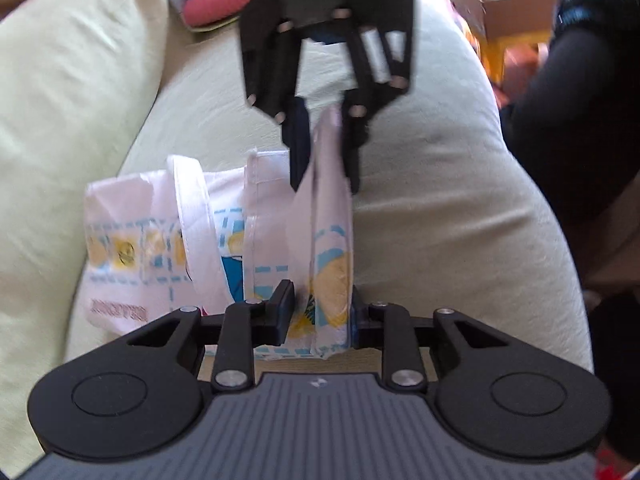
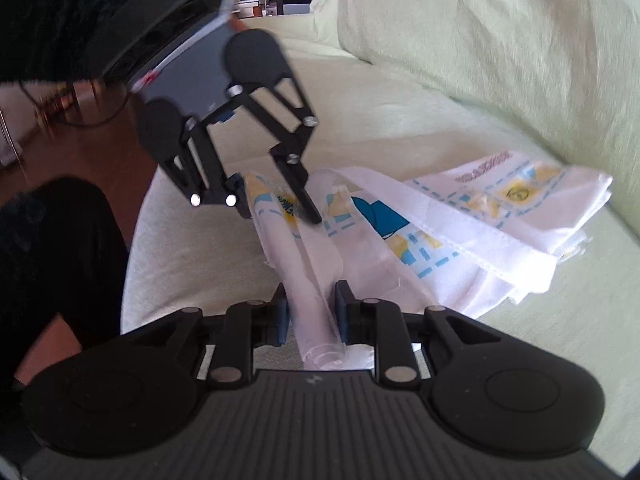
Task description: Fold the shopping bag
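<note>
left claw (image 1: pixel 320 312): bag (image 1: pixel 160 240) edge between pads | right claw (image 1: pixel 326 160): same strip | sofa (image 1: pixel 440 200)

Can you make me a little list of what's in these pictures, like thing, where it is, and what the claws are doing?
thing: white bag with blue and yellow print
where: on a pale green sofa
shape: partly folded, one edge lifted
left claw: bag edge between its pads
right claw: bunched bag edge between its pads
claws: facing each other along the same edge
person: dark sleeve at left
</note>
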The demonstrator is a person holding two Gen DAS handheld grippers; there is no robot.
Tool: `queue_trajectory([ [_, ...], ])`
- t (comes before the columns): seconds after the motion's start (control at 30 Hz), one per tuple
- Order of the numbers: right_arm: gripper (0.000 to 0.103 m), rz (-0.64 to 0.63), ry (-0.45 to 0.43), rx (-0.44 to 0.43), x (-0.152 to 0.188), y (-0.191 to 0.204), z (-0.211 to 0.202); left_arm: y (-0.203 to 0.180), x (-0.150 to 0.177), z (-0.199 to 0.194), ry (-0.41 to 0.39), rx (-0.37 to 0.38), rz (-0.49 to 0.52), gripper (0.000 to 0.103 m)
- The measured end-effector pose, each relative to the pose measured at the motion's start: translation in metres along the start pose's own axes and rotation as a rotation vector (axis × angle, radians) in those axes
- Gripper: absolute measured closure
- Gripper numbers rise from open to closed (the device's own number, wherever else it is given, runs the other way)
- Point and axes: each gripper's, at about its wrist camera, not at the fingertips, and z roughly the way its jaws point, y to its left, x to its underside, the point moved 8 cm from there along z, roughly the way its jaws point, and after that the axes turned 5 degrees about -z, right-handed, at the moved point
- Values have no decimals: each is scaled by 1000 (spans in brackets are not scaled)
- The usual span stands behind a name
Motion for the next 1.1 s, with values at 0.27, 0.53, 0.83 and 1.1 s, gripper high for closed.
queue_trajectory([
  [0.27,79,-530,-13,310,20,37,8,-1,7,2,-78,85,-238,72],
  [0.53,81,314,-13,-52,-10,-34,0,9,8,-10,-112,187,-568,72],
  [0.83,81,829,63,-319,-12,-96,16,33,7,-14,-81,236,-824,71],
  [1.1,79,844,32,-314,-21,-94,14,56,13,-8,-40,321,-925,70],
])
